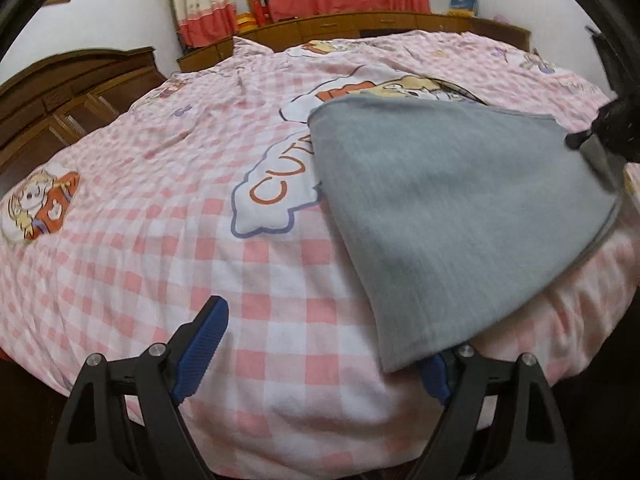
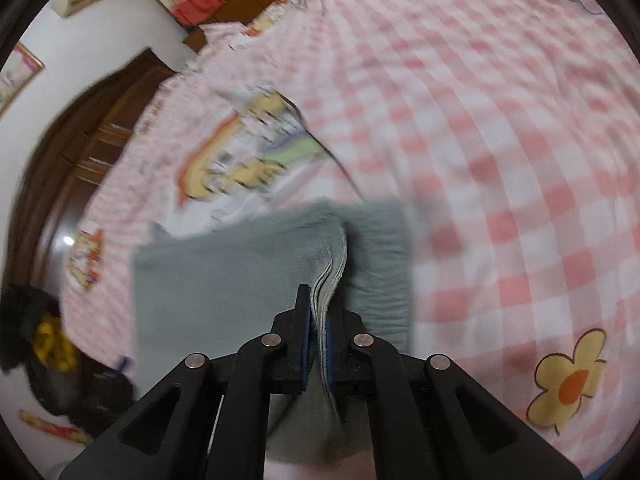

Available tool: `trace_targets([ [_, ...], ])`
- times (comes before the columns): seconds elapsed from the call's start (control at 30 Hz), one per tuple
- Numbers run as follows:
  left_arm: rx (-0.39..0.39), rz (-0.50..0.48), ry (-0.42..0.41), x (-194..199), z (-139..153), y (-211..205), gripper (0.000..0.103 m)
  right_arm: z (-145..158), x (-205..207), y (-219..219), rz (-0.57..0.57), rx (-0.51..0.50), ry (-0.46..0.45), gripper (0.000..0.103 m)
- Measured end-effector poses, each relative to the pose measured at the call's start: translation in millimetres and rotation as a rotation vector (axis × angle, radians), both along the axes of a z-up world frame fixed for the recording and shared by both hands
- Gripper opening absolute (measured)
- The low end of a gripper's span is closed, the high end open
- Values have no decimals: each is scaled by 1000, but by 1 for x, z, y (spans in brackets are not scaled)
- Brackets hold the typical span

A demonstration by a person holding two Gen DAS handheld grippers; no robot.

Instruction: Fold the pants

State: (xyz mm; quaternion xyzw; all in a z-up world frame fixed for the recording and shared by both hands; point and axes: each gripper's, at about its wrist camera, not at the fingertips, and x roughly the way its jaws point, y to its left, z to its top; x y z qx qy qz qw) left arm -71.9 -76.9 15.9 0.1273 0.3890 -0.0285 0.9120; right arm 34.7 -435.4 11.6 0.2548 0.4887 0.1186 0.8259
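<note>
Our right claw (image 2: 318,336) clenches stacked edges of the grey pants (image 1: 452,208), apparently already folded, on the bed (image 1: 160,208); our left claw (image 1: 320,352) gapes beside their near corner; a last fold or smoothing may remain

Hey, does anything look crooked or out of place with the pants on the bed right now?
The folded grey pants overhang the near edge of the pink checked bedspread, and one corner drapes over the open left gripper's finger.
</note>
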Motion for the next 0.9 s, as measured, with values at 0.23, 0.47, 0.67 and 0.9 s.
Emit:
trace_targets([
  [0.23, 66, -48, -15, -18, 12, 1, 88, -8, -11, 0, 14, -37, -103, 6],
  [0.47, 134, -67, -21, -37, 20, 11, 89, 5, -30, -2, -41, -77, -120, 9],
  [0.67, 69, -10, 6, -40, 25, 35, 89, 33, -54, -11, -108, -133, -149, 20],
  [0.9, -137, 20, 13, -9, 44, 55, 89, 33, -45, -21, -144, -20, -151, 47],
])
